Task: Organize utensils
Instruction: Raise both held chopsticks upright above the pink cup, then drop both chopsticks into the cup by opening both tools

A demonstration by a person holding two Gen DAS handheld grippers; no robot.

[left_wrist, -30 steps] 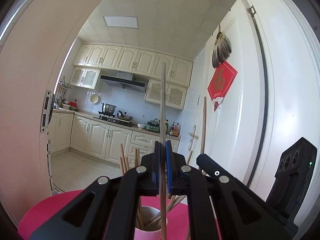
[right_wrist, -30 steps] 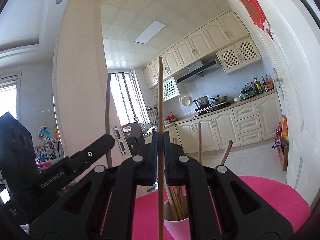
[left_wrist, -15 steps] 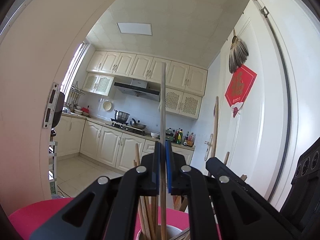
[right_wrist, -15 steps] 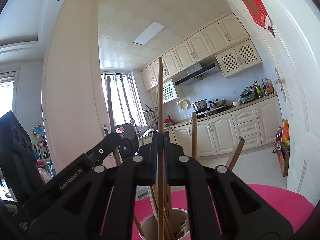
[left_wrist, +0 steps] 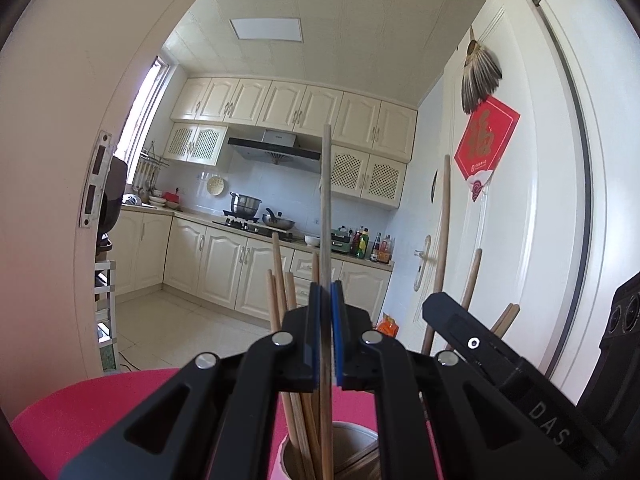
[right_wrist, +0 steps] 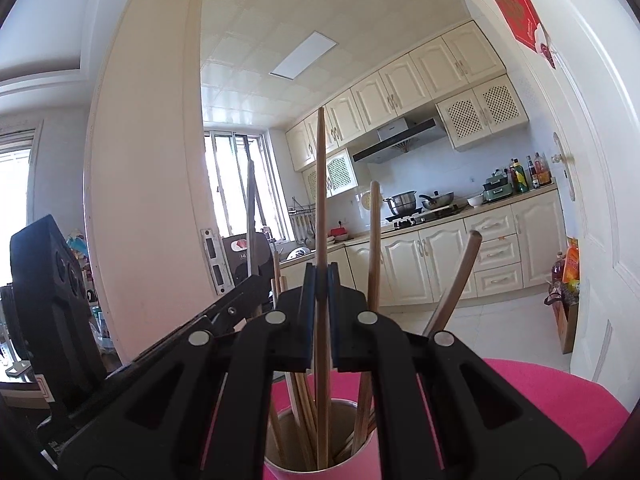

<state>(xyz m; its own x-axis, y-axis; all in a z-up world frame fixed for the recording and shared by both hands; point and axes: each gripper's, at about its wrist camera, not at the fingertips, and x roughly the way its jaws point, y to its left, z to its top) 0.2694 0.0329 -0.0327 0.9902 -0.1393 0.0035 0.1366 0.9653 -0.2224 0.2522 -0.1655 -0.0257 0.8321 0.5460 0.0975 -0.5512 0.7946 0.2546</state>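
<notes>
**Chopstick held upright over the pink cup**

The right gripper [right_wrist: 319, 280] is clamped on one wooden chopstick [right_wrist: 320, 184], its lower end inside the pink cup [right_wrist: 320, 468]. The cup stands on the pink tabletop [right_wrist: 540, 396] and holds more chopsticks [right_wrist: 374, 240] leaning right of the held one. The left gripper [right_wrist: 244, 292] reaches in left of the cup.
</notes>
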